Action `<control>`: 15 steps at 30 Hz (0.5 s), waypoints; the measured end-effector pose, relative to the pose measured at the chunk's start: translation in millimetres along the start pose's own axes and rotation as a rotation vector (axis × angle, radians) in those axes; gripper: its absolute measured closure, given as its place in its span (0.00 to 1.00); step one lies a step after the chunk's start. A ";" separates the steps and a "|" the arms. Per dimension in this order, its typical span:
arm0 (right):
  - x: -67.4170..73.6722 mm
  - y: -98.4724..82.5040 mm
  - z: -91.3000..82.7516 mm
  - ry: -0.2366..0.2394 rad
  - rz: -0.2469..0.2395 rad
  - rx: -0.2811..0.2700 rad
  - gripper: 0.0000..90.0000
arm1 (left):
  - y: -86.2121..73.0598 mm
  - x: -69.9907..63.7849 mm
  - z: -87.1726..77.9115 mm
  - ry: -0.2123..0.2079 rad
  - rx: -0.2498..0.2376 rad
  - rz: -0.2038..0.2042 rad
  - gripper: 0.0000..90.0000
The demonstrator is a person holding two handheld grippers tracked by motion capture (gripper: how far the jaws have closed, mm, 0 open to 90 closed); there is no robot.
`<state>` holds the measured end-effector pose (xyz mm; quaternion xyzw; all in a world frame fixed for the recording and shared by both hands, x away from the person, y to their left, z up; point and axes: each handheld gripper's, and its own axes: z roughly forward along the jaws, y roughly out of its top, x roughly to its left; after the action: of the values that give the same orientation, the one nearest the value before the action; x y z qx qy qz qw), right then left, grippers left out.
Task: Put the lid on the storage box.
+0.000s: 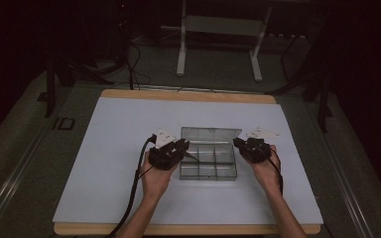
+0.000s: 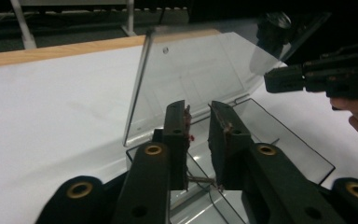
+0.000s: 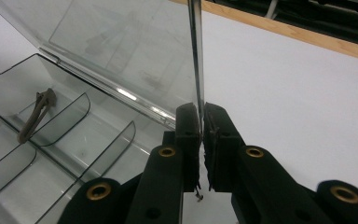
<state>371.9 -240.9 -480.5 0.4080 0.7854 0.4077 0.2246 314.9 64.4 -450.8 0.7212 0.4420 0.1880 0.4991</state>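
A clear plastic compartment box (image 1: 208,177) stands mid-table with its lid (image 1: 211,133) raised. My right gripper (image 3: 199,109) is shut on the lid's side edge (image 3: 196,56) and holds it upright at the box's right end (image 1: 238,143). A thin brown band (image 3: 36,116) lies in a far compartment. My left gripper (image 2: 198,109) hovers over the box's left part (image 1: 182,148) with its jaws a little apart and nothing pressed between the pads. The band (image 2: 200,179) shows through the gap, low down. The right gripper (image 2: 284,79) shows across the lid (image 2: 191,79).
The box rests on a white mat (image 1: 119,148) over a wooden table edge (image 1: 188,229). Curved dividers (image 3: 98,144) split the box into several compartments. A metal stand (image 1: 218,44) and cables (image 1: 134,69) sit on the floor beyond the table.
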 end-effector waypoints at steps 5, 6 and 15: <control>-0.2 -0.4 -0.3 0.002 0.001 -0.002 0.94 | 5.1 0.2 2.1 0.024 0.006 0.001 0.99; -0.1 -0.5 -0.4 0.002 0.001 -0.002 0.94 | 5.8 0.5 2.8 0.026 0.007 -0.002 1.00; 0.4 -1.9 -2.1 0.008 0.002 -0.002 0.94 | 11.7 -0.2 3.9 0.031 0.002 -0.018 1.00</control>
<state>369.5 -242.2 -480.9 0.4068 0.7857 0.4102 0.2213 322.9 60.7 -442.1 0.7146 0.4564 0.1944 0.4932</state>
